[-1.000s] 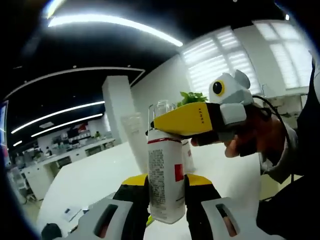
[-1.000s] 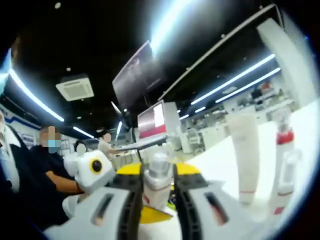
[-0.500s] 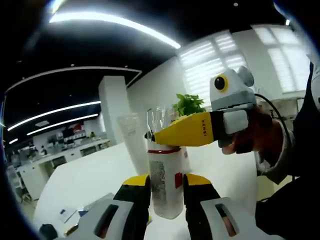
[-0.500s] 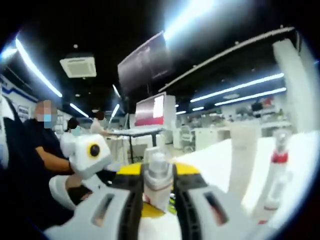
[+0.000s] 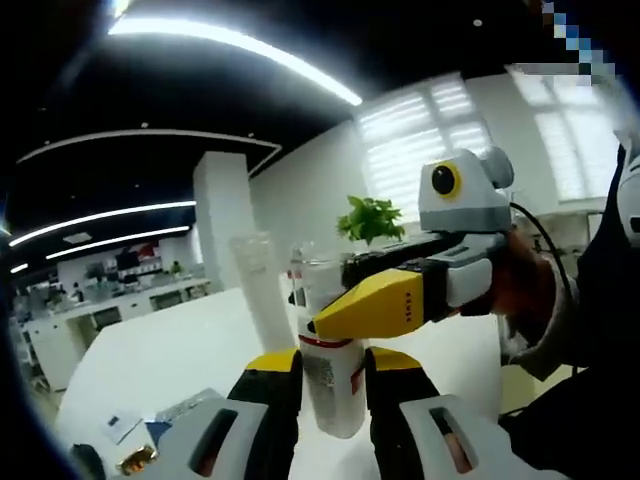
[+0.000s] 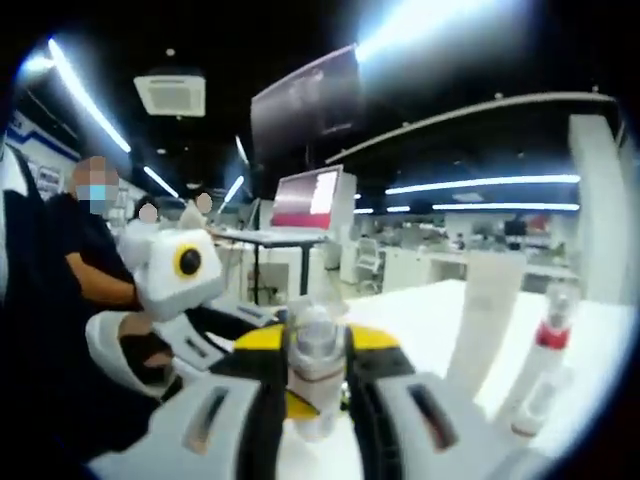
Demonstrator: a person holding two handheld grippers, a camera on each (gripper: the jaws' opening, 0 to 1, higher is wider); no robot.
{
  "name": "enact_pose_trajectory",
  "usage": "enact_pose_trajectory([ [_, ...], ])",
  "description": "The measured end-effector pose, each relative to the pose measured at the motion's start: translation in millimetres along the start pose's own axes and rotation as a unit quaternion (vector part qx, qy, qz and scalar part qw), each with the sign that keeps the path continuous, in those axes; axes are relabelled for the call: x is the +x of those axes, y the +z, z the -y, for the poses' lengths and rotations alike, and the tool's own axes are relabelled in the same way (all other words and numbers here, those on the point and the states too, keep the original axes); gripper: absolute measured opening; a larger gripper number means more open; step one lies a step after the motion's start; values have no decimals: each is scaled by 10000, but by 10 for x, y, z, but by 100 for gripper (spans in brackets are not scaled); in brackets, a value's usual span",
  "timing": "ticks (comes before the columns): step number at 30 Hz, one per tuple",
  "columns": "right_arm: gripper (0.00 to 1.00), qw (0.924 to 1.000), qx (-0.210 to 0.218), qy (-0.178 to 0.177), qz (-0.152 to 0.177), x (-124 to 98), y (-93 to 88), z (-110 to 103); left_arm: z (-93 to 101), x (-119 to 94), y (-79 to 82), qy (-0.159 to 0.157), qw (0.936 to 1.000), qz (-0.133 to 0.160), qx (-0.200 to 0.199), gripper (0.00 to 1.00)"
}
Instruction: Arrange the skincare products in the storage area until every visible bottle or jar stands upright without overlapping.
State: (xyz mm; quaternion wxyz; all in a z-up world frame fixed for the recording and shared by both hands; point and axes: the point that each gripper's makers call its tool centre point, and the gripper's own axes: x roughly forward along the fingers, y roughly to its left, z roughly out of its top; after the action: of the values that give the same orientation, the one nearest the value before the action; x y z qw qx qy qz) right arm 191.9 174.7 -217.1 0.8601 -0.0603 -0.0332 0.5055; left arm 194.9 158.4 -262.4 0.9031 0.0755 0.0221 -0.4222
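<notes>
Between left gripper [image 5: 318, 392] jaws: white bottle [image 5: 332, 385], upright, clamped at body; red block + fine print on label, unreadable. Right gripper [image 6: 305, 385] jaws pinch its cap [image 6: 316, 345] from above. Tall white tube [image 6: 480, 315] and red-collared pump bottle [image 6: 545, 362] stand apart on white bench [image 5: 150, 360]; bare surface w/ room around.

One white bottle with red label [image 5: 333, 385] clamped upright, one tall white tube [image 6: 481, 320] standing, one clear red-collared pump bottle [image 6: 546, 365] beside it, one leafy plant [image 5: 370, 216] behind, two grippers meeting, possibly two or three people at the far desks.
</notes>
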Motion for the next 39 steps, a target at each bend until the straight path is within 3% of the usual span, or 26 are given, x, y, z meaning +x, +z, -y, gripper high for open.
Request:
enact_pose_trajectory([
  [5,21,9999,-17,13,-99,3,-47,-5,9,10,-43,-24,9999,-86,-52,25],
  [24,28,9994,284,-80,161,-57,24,119,-93,18,71,-59,9991,93,-419,23],
  [33,52,9999,73,-93,-62,-221,54,245,-243,151,101,-35,9991,73,-410,23],
  [39,83,9990,-58,-141,-409,-271,-12,271,-306,233,131,25,9992,117,-392,23],
])
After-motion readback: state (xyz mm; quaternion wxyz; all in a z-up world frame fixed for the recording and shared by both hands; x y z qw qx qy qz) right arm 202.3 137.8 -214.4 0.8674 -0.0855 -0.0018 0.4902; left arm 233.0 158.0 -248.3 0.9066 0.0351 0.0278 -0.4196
